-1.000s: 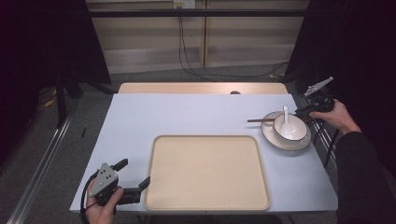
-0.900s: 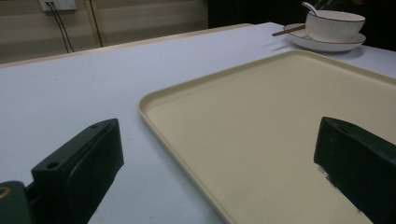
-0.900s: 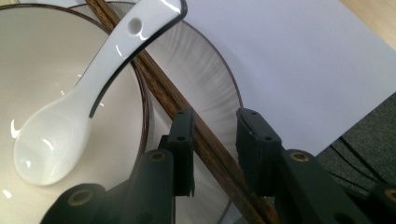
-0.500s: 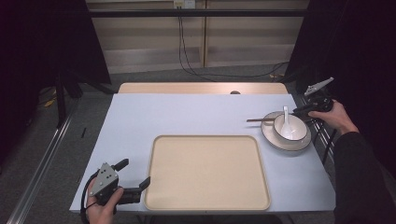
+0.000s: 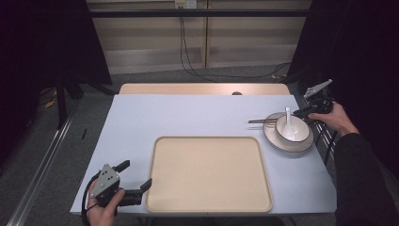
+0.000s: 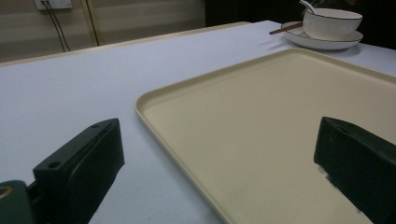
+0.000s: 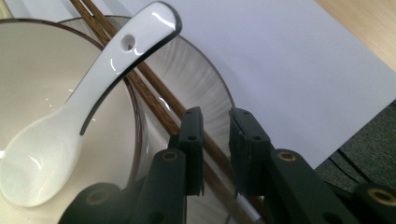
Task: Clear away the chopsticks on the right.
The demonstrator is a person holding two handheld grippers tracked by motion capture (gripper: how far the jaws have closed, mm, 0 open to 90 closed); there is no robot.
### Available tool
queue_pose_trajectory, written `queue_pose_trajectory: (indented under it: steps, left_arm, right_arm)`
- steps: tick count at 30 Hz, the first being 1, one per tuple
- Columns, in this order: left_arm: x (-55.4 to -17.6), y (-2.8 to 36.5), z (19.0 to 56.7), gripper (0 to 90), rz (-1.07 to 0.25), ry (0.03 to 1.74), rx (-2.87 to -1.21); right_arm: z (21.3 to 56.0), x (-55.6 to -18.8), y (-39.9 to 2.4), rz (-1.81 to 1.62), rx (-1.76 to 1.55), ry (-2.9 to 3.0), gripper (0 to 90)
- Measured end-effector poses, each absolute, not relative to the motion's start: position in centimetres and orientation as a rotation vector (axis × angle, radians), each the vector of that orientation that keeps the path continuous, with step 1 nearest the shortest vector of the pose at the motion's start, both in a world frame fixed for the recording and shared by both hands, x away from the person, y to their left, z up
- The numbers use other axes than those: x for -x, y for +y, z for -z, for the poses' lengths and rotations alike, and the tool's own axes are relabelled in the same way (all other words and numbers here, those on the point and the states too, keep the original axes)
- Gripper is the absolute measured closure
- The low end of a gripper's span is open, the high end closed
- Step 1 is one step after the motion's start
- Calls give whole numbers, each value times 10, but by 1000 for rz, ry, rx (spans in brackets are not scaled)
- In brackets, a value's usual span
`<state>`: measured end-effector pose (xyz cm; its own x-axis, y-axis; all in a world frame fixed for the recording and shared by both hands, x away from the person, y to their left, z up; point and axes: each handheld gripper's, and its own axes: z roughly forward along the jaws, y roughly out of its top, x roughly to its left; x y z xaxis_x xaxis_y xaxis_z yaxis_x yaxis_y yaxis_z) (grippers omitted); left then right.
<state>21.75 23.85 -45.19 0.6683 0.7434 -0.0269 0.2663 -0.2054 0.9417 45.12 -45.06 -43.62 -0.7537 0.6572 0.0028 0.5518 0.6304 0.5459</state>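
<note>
Closing on chopsticks (image 7: 187, 119) laid across plate (image 7: 205, 88) rim beside bowl (image 7: 56, 84), right gripper (image 7: 215, 140) w/ jaws nearly together risks flicking sticks off; left gripper (image 6: 224, 163) spread by tray (image 6: 289, 107).

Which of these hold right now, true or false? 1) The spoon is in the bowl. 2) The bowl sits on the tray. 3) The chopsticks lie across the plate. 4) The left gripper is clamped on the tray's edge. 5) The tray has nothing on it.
1) True: the white spoon rests in the bowl.
2) False: the bowl stands on a plate, on the table right of the tray.
3) True: the chopsticks lie across the plate's rim, and the right gripper has just been closing around them.
4) False: the left gripper is open, jaws either side of the tray's corner.
5) True.
</note>
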Motion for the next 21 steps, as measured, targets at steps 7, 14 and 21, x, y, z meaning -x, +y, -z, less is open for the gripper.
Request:
queue_pose_trajectory:
  steps: [7, 14, 21]
  left_arm:
    - [-218, 238, 452, 17, -531, 804, -1778]
    - [-217, 239, 452, 17, -541, 800, -1782]
    - [-217, 238, 451, 18, -539, 799, -1779]
  right_arm:
    - [439, -452, -449, -798, -961, 2654, 746]
    - [443, -451, -446, -785, -875, 2658, 766]
    - [446, -450, -446, -793, -860, 2633, 849]
